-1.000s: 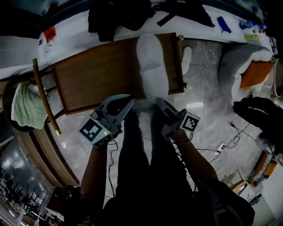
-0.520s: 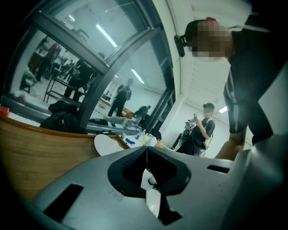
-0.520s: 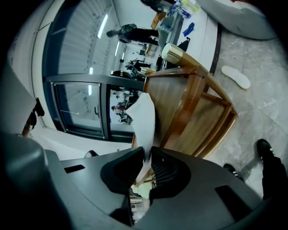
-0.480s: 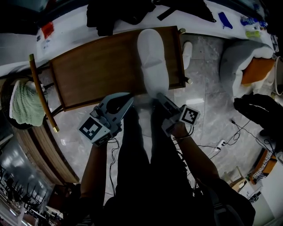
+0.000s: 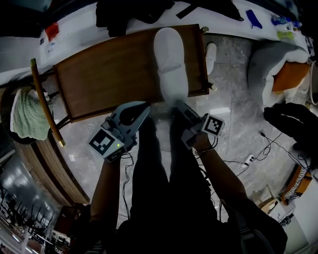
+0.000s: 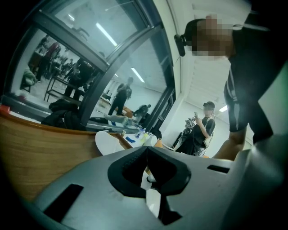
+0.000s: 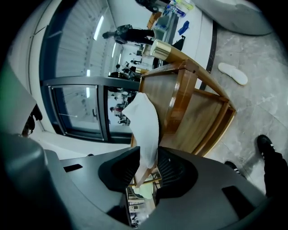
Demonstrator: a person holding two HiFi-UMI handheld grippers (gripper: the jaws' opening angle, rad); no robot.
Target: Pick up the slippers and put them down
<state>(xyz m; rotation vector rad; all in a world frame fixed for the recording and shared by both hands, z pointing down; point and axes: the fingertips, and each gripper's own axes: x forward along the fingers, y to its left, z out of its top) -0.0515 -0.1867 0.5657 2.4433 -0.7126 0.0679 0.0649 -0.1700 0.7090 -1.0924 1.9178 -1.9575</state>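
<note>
Person: dark-trousered legs (image 5: 159,188) fill the lower middle of the head view, one forearm running to each tool.
Left tongs (image 5: 144,106): pressed together, tips meeting on a thin line in the left gripper view (image 6: 146,150), nothing between them. They sit just off the near edge of the counter, apart from the slipper.
Right tongs (image 5: 178,105): spread, and they have just been opening. The heel end of the slipper stands between them in the right gripper view (image 7: 148,157), with a visible gap on one side (the other side is too close to say if it touches).
Marker cubes: black-and-white square-patterned cube (image 5: 104,145) on the left tool, another (image 5: 213,125) on the right.
Task slipper: white soft fabric slipper (image 5: 170,59) lies lengthwise on the right part of the counter, toe pointing away, heel at the near edge; it shows as a tall white strip in the right gripper view (image 7: 146,121).
Counter: brown rectangular wooden counter (image 5: 109,74), bare to the left of the slipper.
Second slipper: a matching white slipper (image 5: 210,55) lies on the grey marble floor (image 5: 238,124), just beside the counter's right side.
Left side: curved wooden chair rail (image 5: 44,101) with a pale green towel (image 5: 25,116) near it.
Far right: white padded seat with an orange cushion (image 5: 285,82).
Far edge: black clothing (image 5: 129,12) on a white surface.
</note>
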